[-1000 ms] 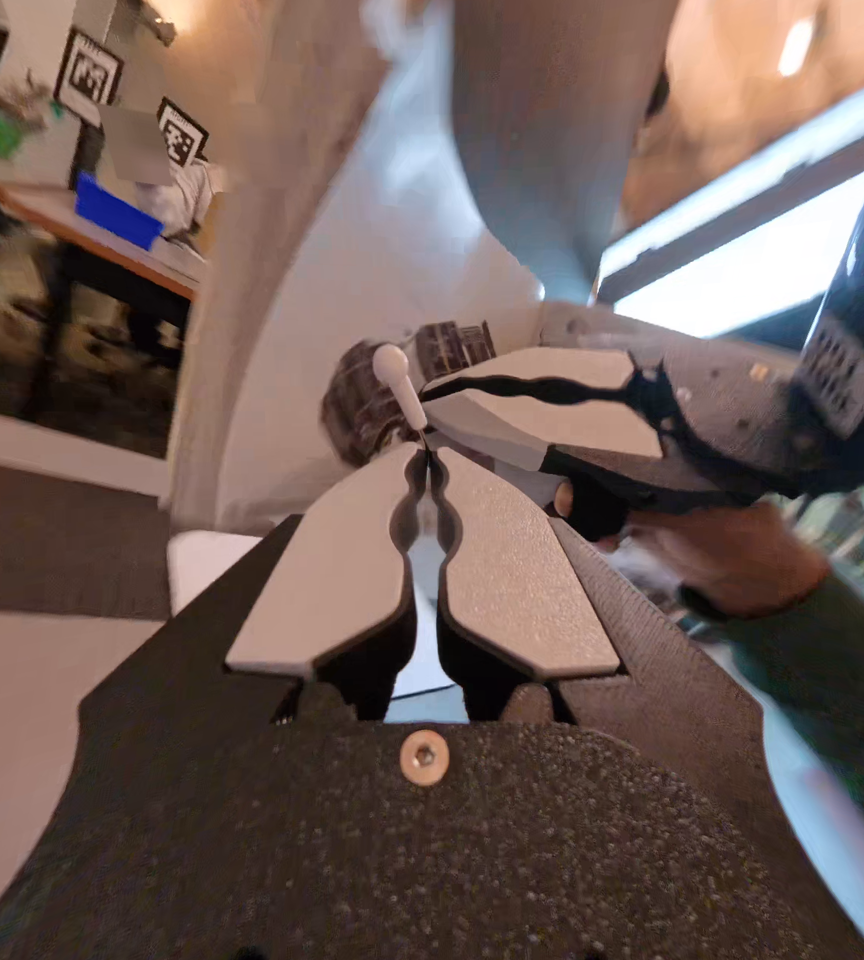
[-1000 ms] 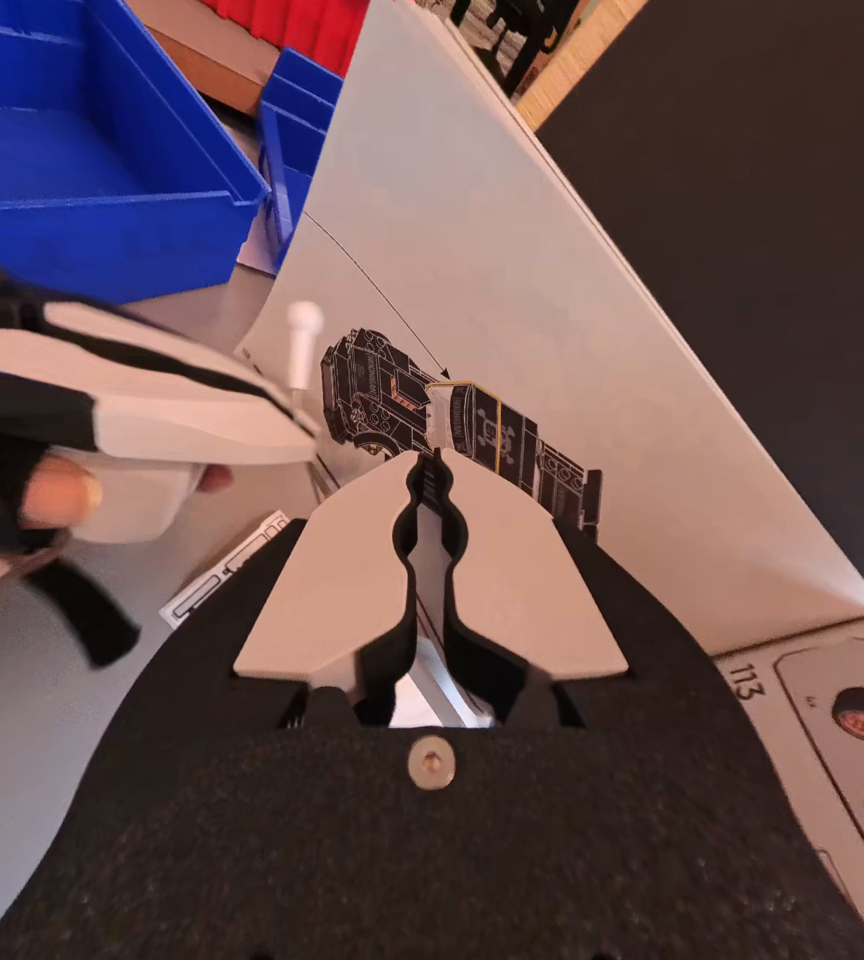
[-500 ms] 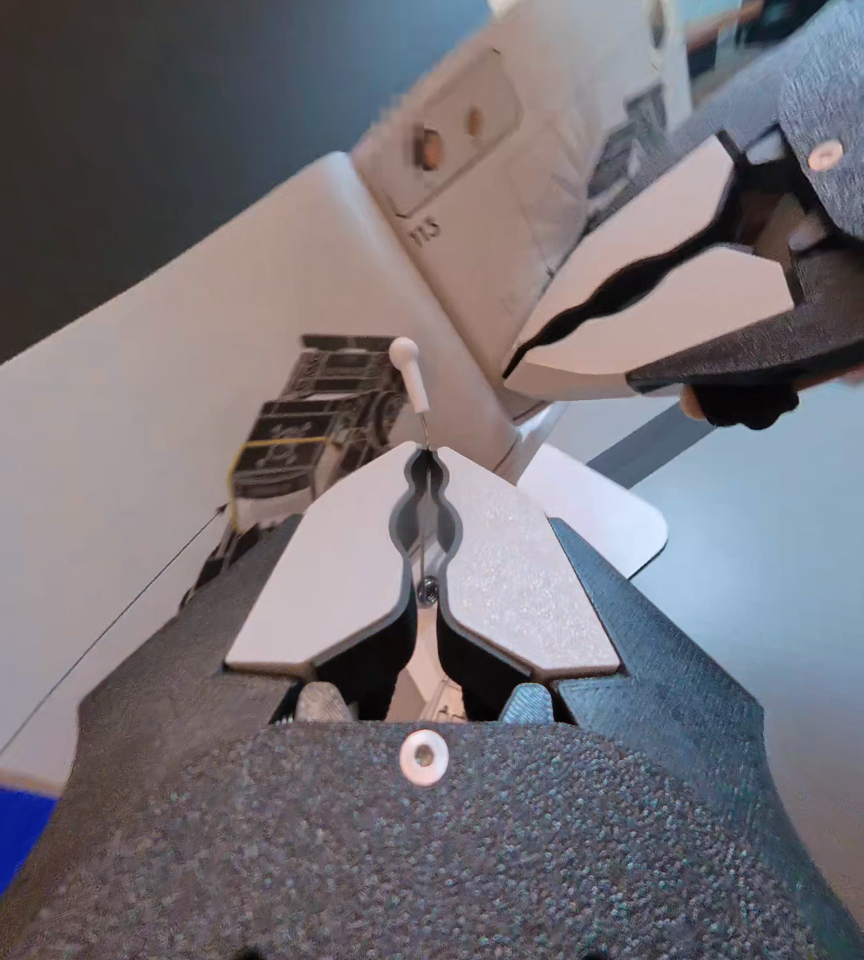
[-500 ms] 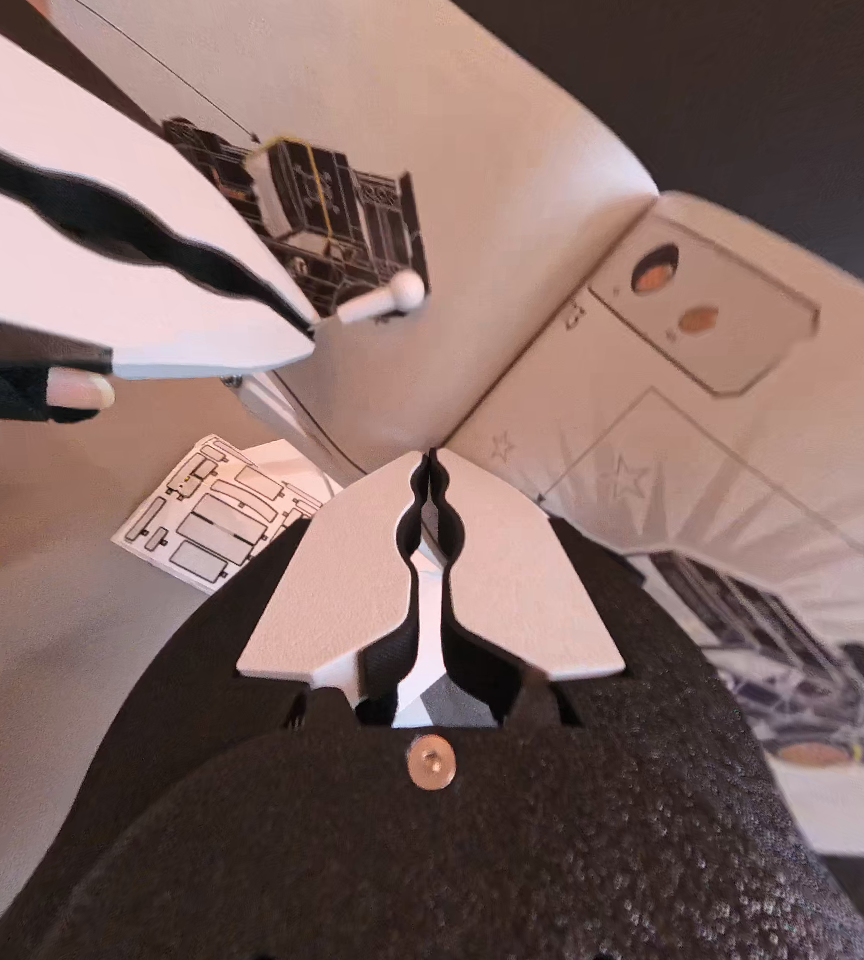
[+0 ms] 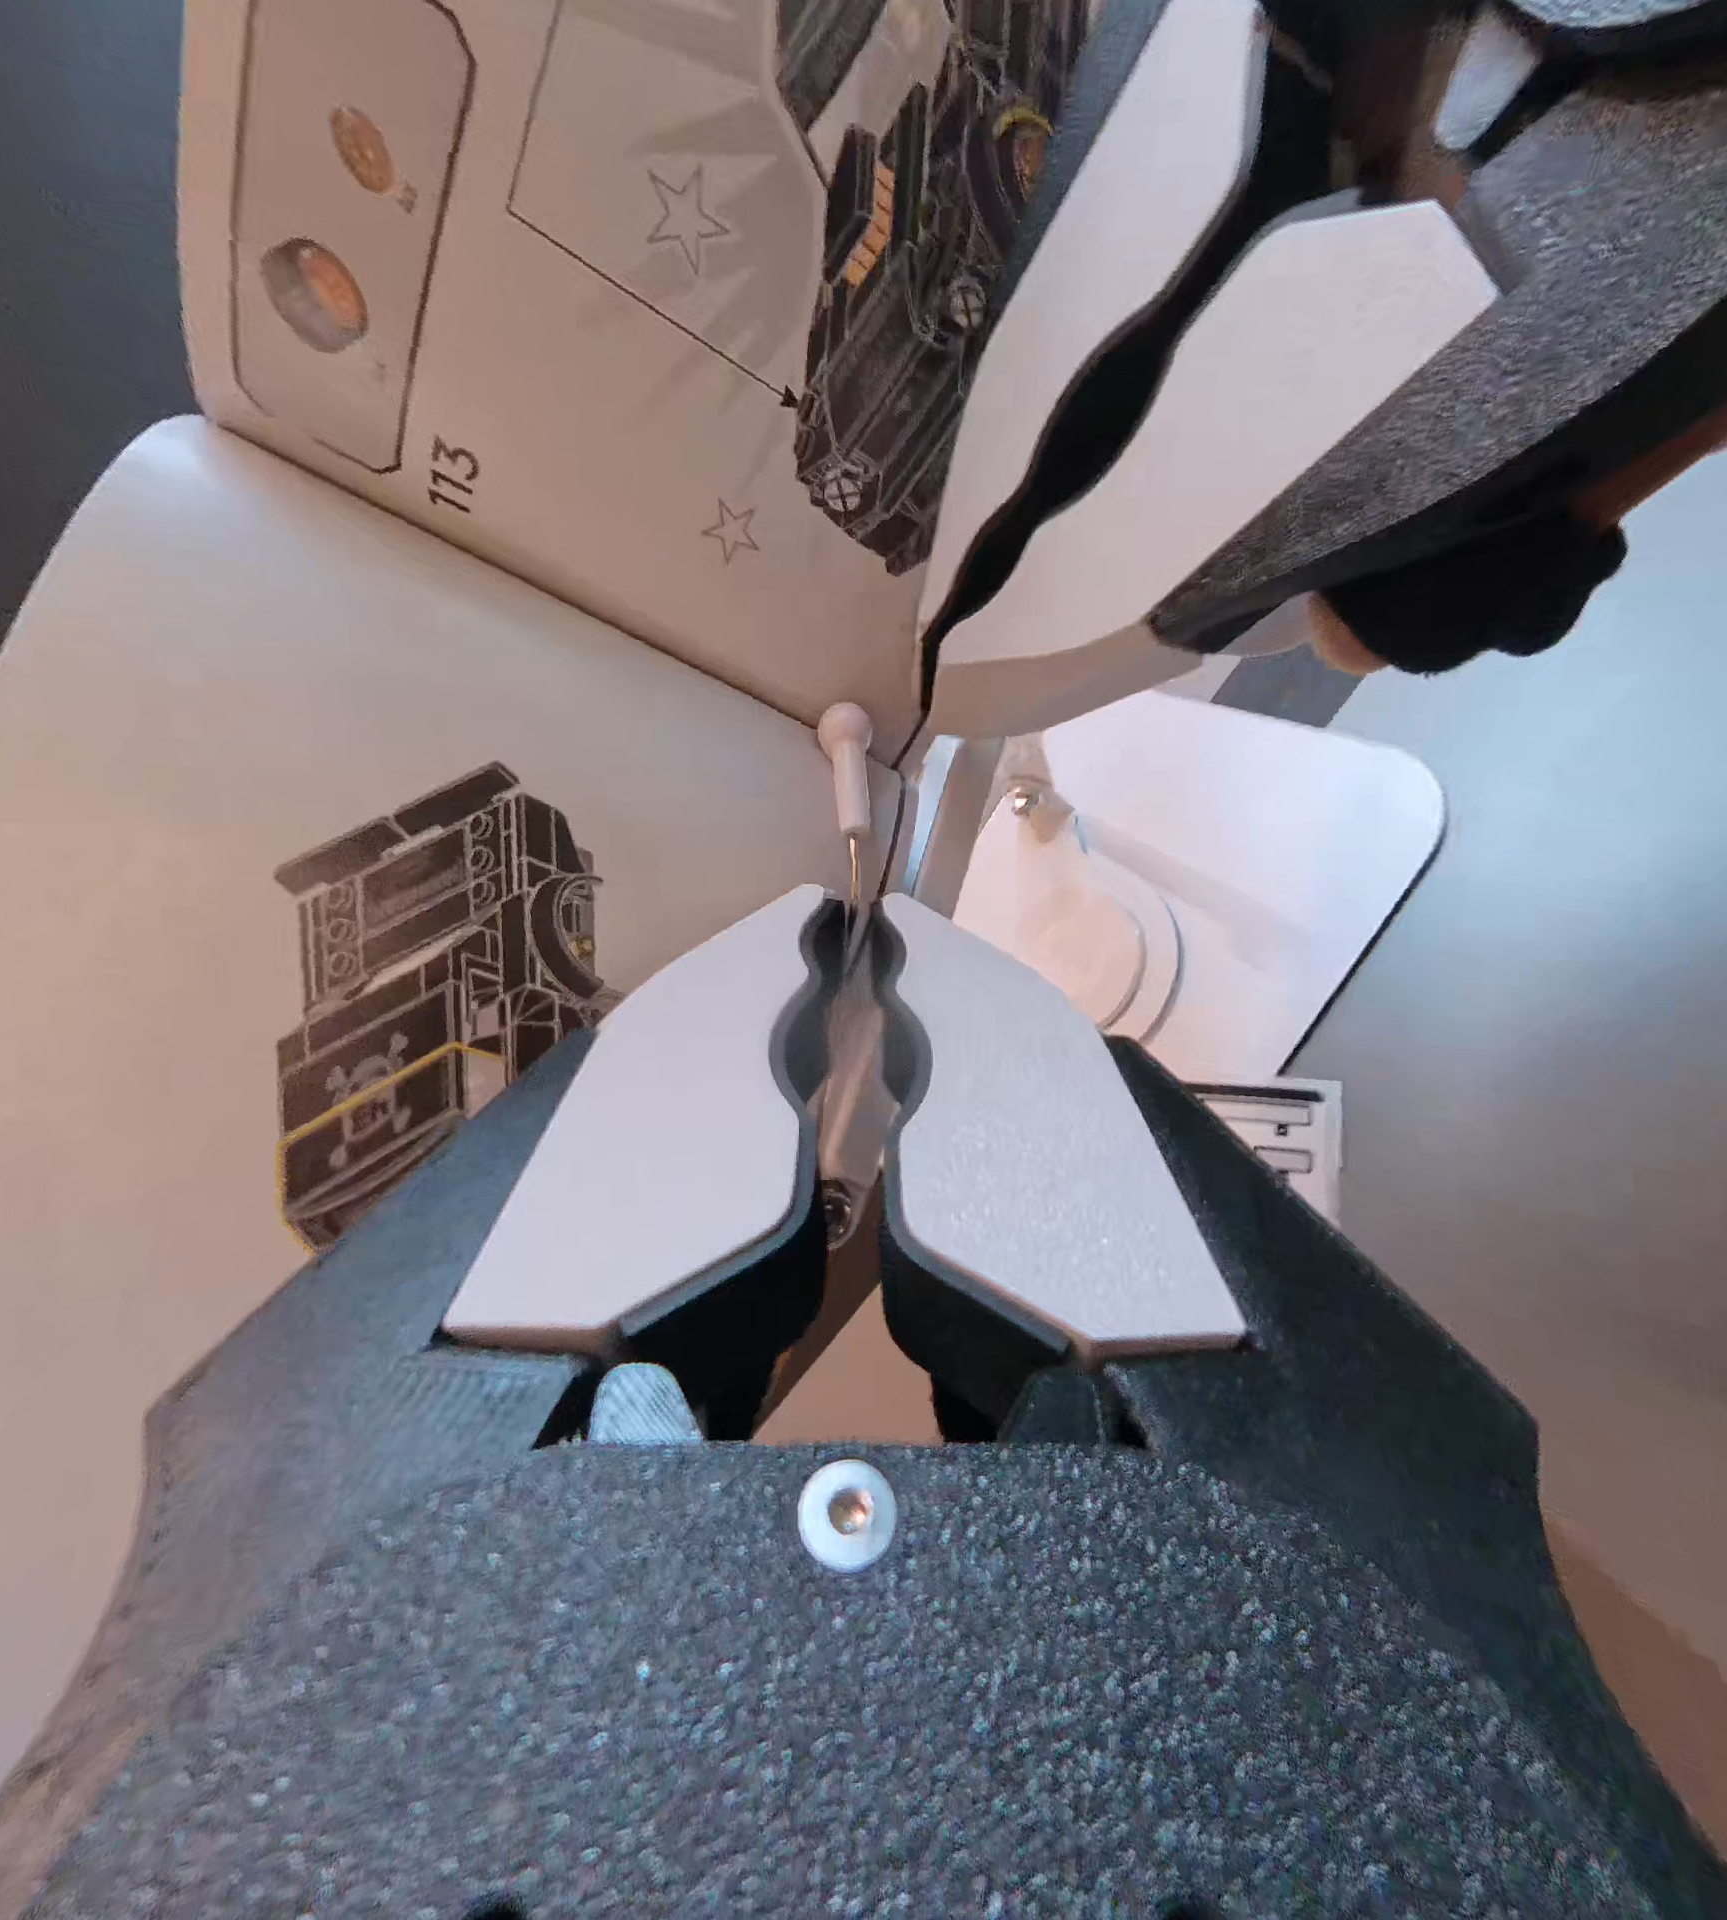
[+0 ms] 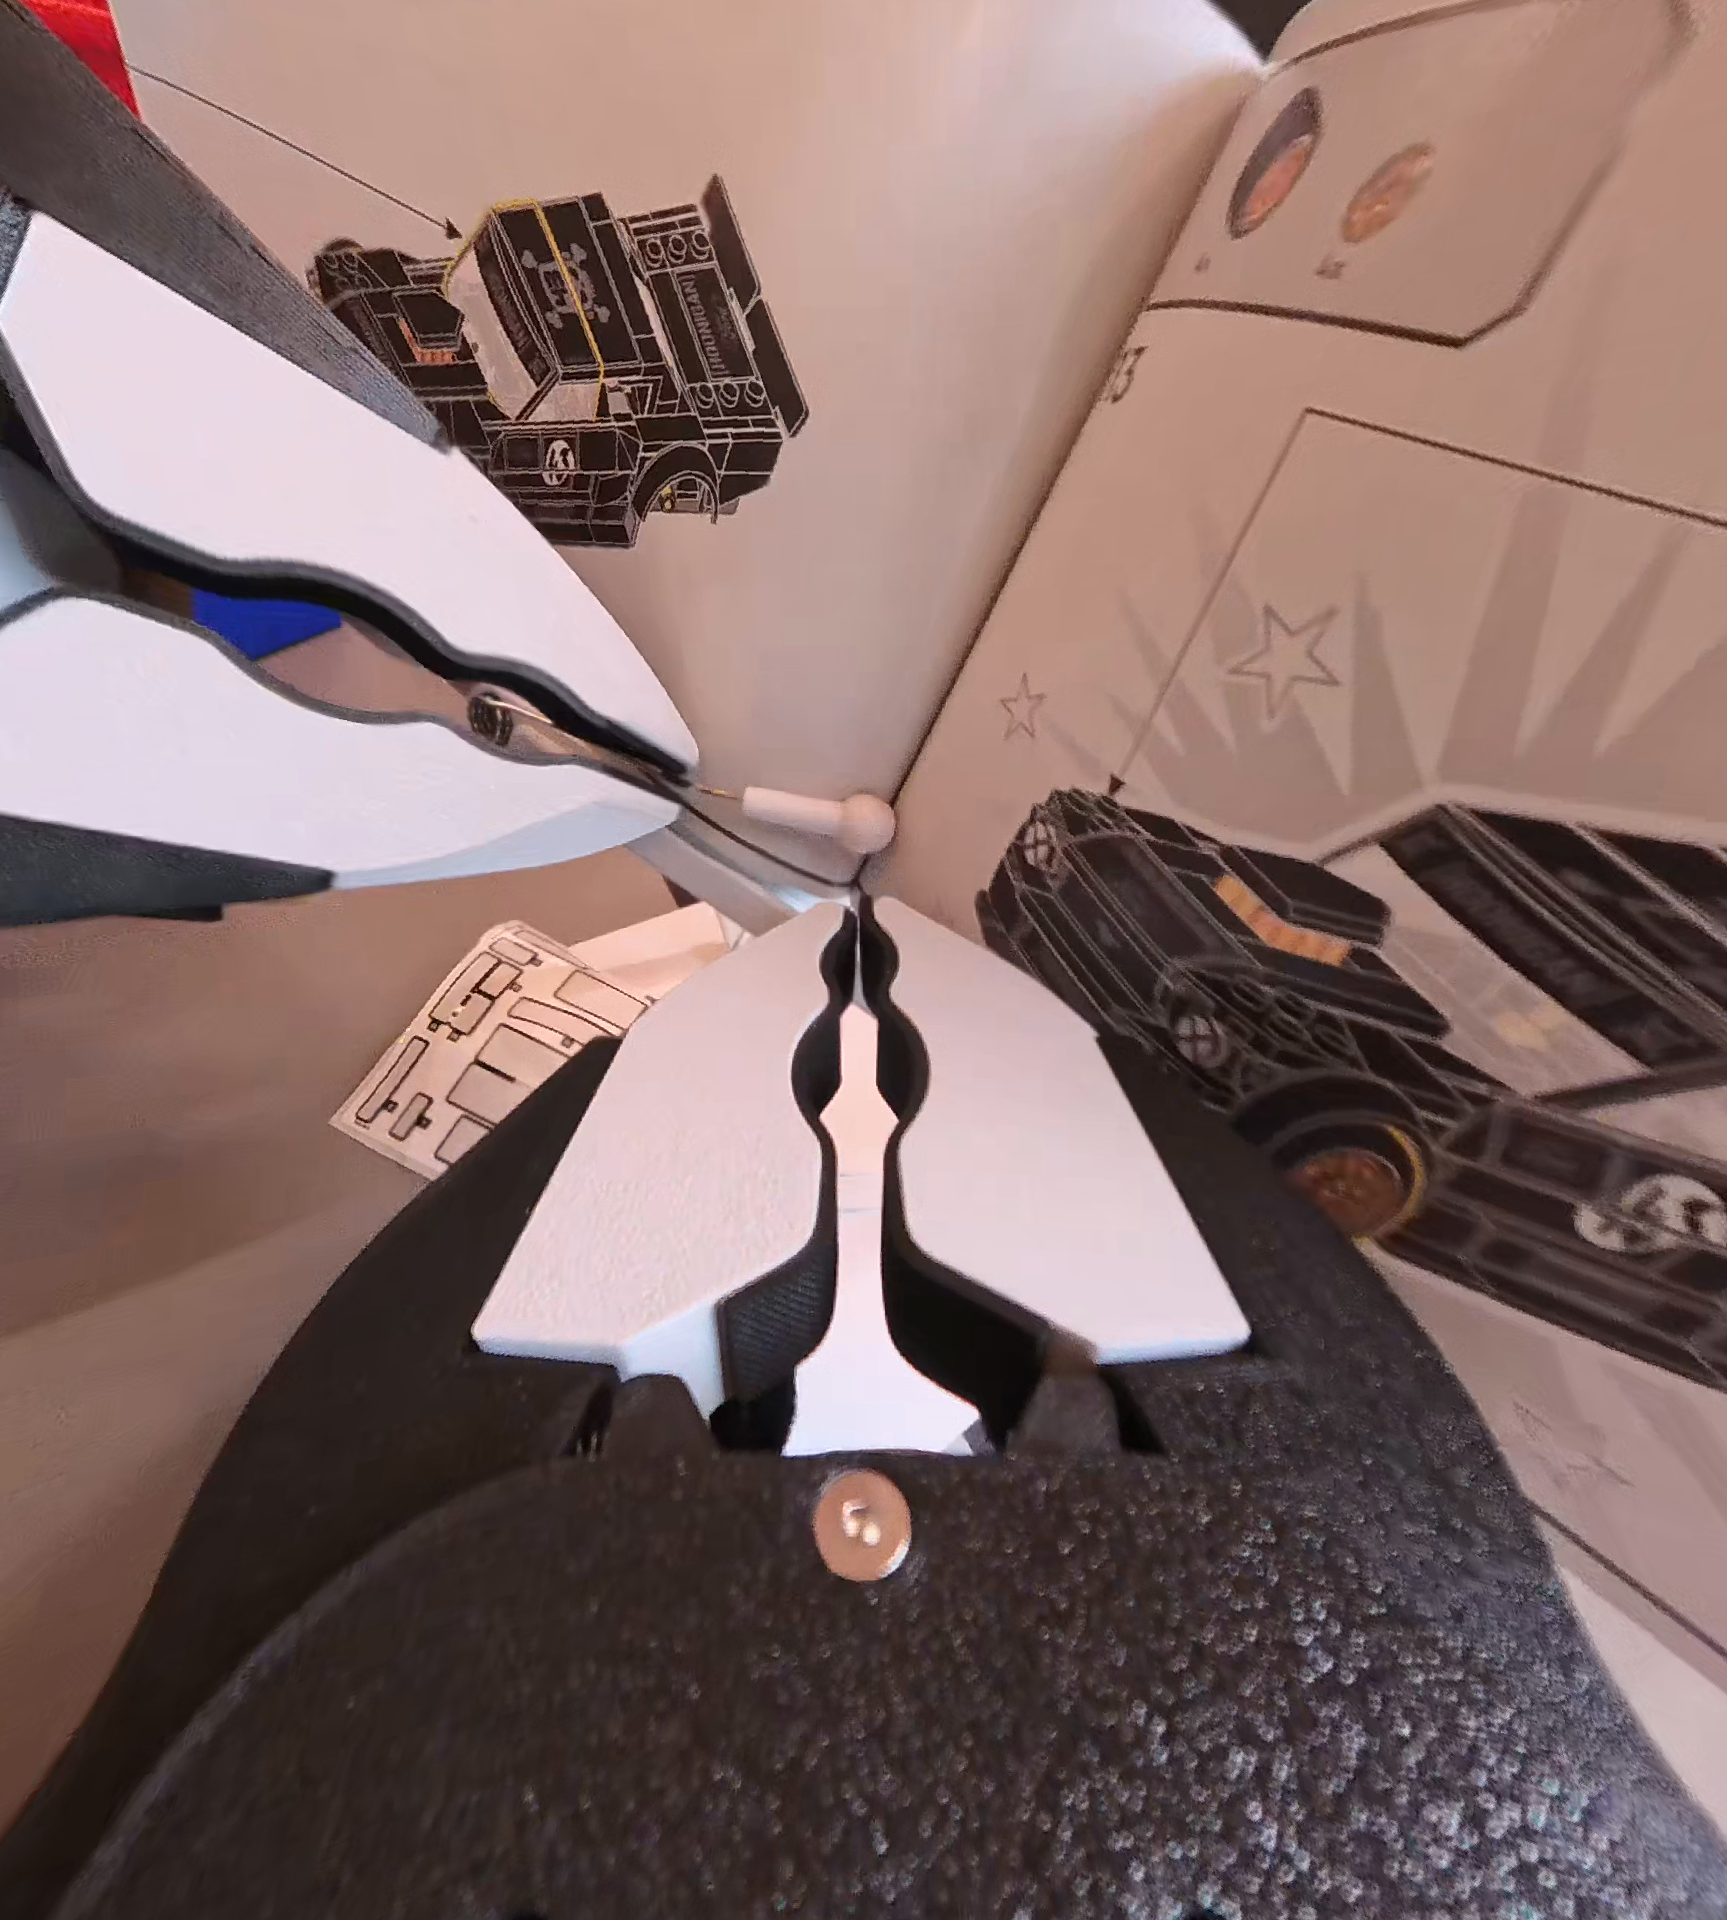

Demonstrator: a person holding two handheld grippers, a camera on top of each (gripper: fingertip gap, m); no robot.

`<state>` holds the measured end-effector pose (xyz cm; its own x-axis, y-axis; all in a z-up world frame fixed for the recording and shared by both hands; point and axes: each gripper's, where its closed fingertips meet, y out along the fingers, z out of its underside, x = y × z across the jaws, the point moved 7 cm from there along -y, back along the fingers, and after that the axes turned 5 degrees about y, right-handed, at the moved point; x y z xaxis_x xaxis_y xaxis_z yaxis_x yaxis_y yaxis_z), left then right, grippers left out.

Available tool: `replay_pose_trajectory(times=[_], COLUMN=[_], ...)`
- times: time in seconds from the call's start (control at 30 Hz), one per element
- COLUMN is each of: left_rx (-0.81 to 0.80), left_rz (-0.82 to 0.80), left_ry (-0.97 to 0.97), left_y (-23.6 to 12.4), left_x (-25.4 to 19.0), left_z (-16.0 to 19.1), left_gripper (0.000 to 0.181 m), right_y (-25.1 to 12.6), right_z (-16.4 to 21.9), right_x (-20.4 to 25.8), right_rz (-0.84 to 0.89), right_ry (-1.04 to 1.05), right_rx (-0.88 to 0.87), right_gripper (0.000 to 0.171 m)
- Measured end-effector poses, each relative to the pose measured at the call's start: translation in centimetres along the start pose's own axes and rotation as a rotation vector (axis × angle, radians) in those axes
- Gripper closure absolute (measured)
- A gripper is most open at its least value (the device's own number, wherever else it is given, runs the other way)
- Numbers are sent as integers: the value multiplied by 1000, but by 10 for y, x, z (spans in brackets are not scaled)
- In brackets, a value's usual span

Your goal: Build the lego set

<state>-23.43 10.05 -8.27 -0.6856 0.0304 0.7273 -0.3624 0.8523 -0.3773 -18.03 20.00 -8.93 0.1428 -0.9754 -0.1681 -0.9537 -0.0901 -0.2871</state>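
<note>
The left gripper is closed on a thin metal tool with a white knob tip. The tip touches the fold of the open instruction booklet. The right gripper is pressed closed at the same fold; whether it pinches a page, I cannot tell. A sticker sheet lies beneath.

The open instruction booklet bears a printed page number, left unquoted
</note>
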Motion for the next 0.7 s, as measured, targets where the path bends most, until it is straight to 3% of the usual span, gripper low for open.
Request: replay_pose_trajectory(times=[0.17,0.3,0.5,0.7], left_rx=[-152,-113,-124,-158], left_rz=[-62,-160,-157,-127], left_ry=[-261,-418,-445,-468], left_y=[-25,-34,-31,-30], left_x=[8,22,30,35], left_z=[7,39,54,57], left_gripper=[165,164,178,181], right_y=[-30,-49,-45,-39], right_z=[-1,-2,15,25], right_x=[-16,-46,-91,-122], right_rz=[89,263,379,371], right_ry=[-7,14,136,174], right_rx=[-94,-129,-74,-101], right_gripper=[163,157,144,108])
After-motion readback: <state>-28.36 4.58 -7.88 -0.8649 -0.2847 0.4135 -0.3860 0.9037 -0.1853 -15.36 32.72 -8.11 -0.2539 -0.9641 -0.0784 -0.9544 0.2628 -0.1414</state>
